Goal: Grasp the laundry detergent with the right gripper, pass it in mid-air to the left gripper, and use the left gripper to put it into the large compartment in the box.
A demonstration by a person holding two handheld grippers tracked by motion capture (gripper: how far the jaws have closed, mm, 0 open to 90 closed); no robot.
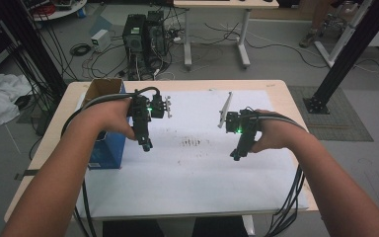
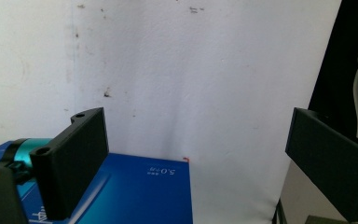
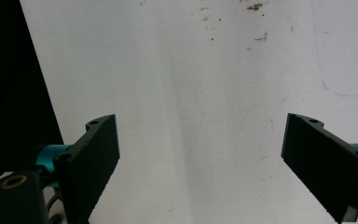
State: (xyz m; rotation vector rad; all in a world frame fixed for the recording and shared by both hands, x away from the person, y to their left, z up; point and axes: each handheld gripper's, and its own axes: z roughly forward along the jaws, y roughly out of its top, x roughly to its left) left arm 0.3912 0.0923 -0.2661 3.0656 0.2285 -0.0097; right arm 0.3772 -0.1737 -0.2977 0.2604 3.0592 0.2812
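Beside the blue box (image 2: 135,191), whose white print reads roughly "5.0" upside down, the left gripper (image 2: 196,154) hangs wide open above the white sheet (image 1: 202,163); the right gripper (image 3: 200,158) gapes empty too.

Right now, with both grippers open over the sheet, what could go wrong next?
The left gripper hangs open beside the blue box; a jaw might clip its edge and shove it rather than straddle it. The right gripper hovers over the stained white sheet, which could wrinkle if a jaw drags on it.
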